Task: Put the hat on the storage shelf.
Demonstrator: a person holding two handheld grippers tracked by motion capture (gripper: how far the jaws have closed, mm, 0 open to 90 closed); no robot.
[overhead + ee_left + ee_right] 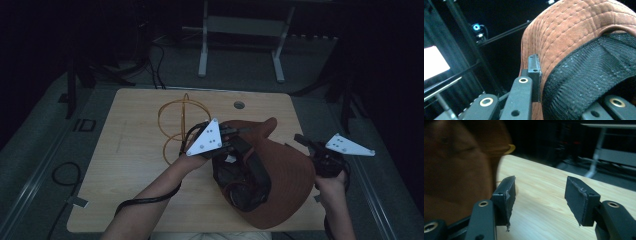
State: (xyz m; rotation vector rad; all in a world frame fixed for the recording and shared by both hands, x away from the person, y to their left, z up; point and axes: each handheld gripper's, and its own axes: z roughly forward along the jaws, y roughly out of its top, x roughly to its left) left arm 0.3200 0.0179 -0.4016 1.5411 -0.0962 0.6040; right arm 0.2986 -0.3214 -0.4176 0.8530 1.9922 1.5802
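A rust-brown hat [287, 175] with a black mesh lining [242, 180] lies upturned at the table's front right. My left gripper [239, 134] reaches in from the left and is shut on the hat's edge. In the left gripper view one pad [534, 65] presses the stitched brown cloth [574, 27]. The other jaw is hidden behind the mesh lining [589, 80]. My right gripper [304, 141] hovers just right of the hat, open and holding nothing. In the right gripper view its jaws [540, 188] stand wide over bare wood, with the blurred hat [454, 170] at the left.
An orange wire stand [177, 125] stands on the wooden table [135, 190] just left of my left hand, and a yellow bit of the stand [510, 148] peeks past the hat. A round cable hole [239, 105] sits near the far edge. A white frame [202, 50] stands beyond the table.
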